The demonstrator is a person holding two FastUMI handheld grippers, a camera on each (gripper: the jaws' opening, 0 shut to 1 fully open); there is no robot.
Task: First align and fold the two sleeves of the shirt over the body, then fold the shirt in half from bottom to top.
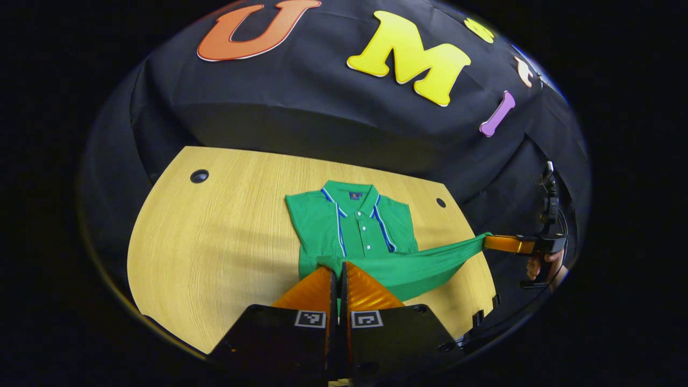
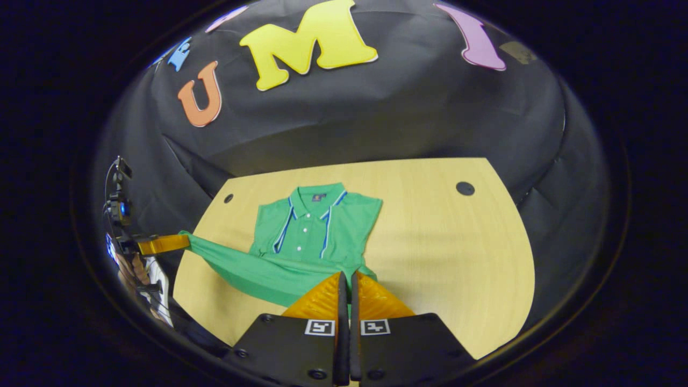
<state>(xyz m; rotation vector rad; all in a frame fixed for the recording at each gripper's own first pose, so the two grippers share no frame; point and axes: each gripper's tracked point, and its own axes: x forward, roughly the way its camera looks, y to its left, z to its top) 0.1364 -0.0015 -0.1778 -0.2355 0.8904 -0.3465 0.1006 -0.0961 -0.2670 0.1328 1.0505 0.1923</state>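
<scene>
Shirt (image 1: 355, 226) hem stretched between both clamped tongs above wooden table (image 1: 215, 258).

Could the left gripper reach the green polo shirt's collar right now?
Probably not freely: the left gripper is shut on the green polo shirt's lifted hem; nothing blocks the collar beyond.

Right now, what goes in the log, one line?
step: bottom-to-top fold | shirt: sleeves in, hem lifted | left gripper: shut on hem | right gripper: shut on hem | table
</scene>
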